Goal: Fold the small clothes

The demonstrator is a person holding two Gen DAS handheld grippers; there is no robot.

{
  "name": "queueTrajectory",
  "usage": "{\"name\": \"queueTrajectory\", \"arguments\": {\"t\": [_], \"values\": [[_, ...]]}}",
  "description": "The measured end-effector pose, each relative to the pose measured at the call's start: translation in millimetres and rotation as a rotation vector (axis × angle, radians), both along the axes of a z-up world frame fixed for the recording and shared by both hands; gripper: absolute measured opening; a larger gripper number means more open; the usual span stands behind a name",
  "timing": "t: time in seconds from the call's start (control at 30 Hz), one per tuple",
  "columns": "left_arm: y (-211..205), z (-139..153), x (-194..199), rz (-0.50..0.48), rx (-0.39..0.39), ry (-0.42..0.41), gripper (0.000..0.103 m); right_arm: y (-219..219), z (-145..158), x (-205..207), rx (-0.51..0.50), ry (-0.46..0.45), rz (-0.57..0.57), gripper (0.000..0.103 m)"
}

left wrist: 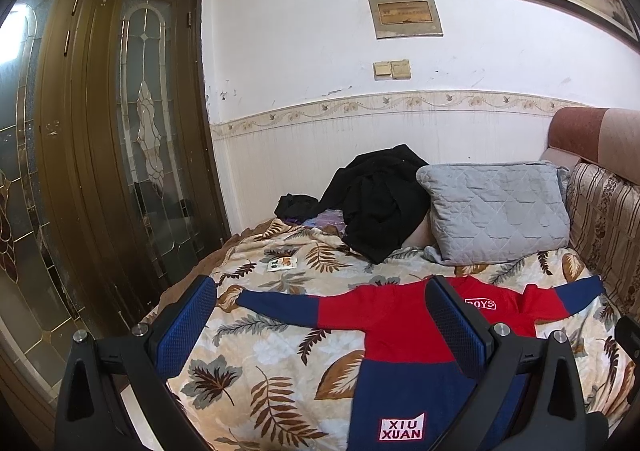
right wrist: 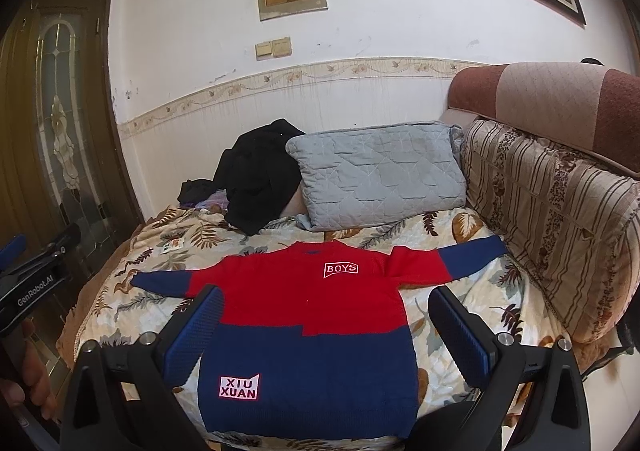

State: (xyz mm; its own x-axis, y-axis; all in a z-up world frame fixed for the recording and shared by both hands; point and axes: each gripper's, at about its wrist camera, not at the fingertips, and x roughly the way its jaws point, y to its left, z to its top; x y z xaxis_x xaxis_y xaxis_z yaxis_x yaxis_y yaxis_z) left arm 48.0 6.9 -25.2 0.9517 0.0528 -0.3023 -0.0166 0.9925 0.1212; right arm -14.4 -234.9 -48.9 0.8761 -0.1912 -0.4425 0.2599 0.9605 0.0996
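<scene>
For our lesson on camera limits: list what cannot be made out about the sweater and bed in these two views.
- Left wrist view: sweater BOYS patch partly hidden by a finger of the left hand-held gripper.
- Right wrist view: sweater hem partly covered by the gripper body.
- Both views: small card too small to read.

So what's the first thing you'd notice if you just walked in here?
The red and blue sweater pops out first, spread flat on the leafy bedspread with sleeves stretched out. Behind it a grey pillow leans by a heap of black clothes. Both grippers, left and right, hover open.
</scene>
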Motion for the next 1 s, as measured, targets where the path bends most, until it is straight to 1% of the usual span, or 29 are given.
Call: {"name": "queueTrajectory", "arguments": {"t": [0.23, 0.4, 0.7, 0.9, 1.0], "values": [[-0.7, -4.6, 11.2, 0.006, 0.002, 0.017, 0.103, -1.8, -4.9, 10.8, -0.054, 0.075, 0.007, 0.103], [-4.6, -10.6, 22.5, 0.008, 0.013, 0.035, 0.103, -5.8, -8.8, 22.5, -0.035, 0.059, 0.000, 0.103], [-19.2, -25.0, 60.4, 0.009, 0.036, 0.083, 0.103, -22.4, -22.8, 55.2, -0.013, 0.081, -0.016, 0.103], [-31.4, -41.1, 92.6, 0.011, 0.049, 0.124, 0.103, -42.2, -37.7, 85.5, 0.031, 0.138, -0.039, 0.103], [-42.5, -55.8, 116.4, 0.006, 0.058, 0.160, 0.103, -58.4, -48.4, 103.2, 0.053, 0.166, -0.052, 0.103]]}}
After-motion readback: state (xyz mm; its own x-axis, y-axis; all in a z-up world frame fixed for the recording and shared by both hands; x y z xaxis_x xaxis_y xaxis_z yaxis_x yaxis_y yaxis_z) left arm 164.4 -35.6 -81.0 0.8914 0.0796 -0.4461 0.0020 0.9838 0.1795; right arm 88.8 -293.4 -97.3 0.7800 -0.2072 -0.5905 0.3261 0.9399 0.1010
